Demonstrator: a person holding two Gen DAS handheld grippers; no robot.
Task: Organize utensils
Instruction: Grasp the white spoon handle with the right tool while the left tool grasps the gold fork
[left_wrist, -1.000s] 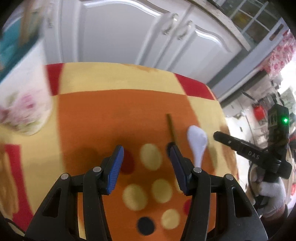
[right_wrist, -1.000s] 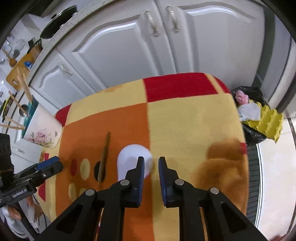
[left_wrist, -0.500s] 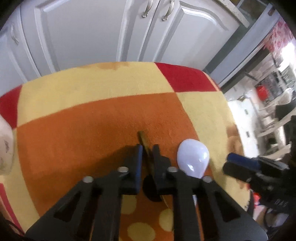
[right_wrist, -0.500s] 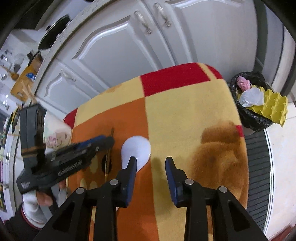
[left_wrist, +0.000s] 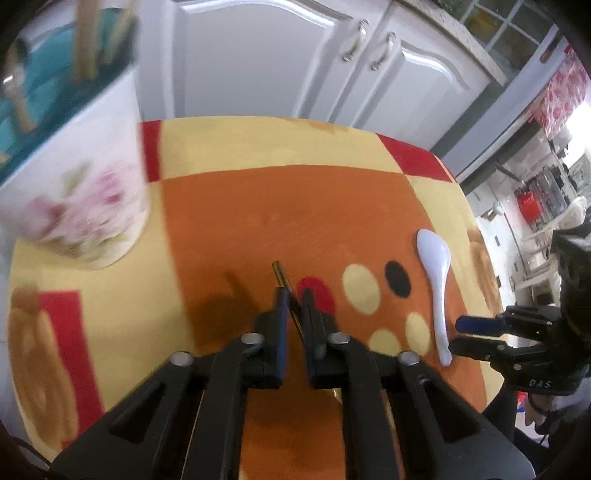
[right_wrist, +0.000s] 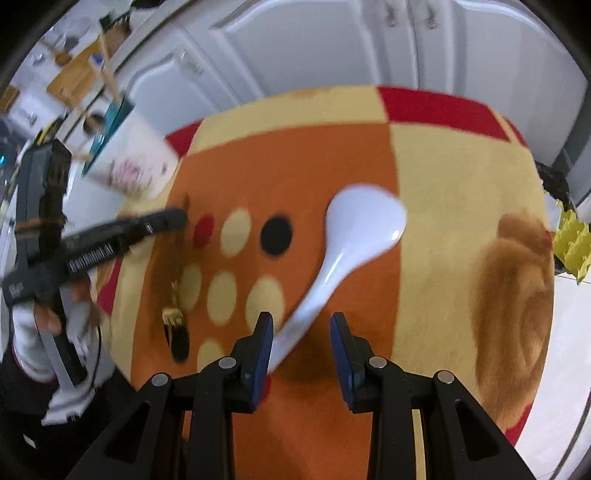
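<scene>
My left gripper is shut on a gold fork by its handle; its tines show above the cloth in the right wrist view. A white ceramic spoon lies on the orange patterned cloth. My right gripper is open, its jaws on either side of the spoon's handle. The spoon also shows in the left wrist view, with the right gripper at its handle end. A floral utensil holder with teal inside stands at the left, holding several utensils.
White cabinet doors stand behind the table. A black bag with yellow egg tray sits past the table's right edge. The table's edge curves off at the right.
My left gripper, shut on the fork, has lifted and swung left toward the utensil holder. My right gripper has opened wider and moved down around the spoon's handle.
</scene>
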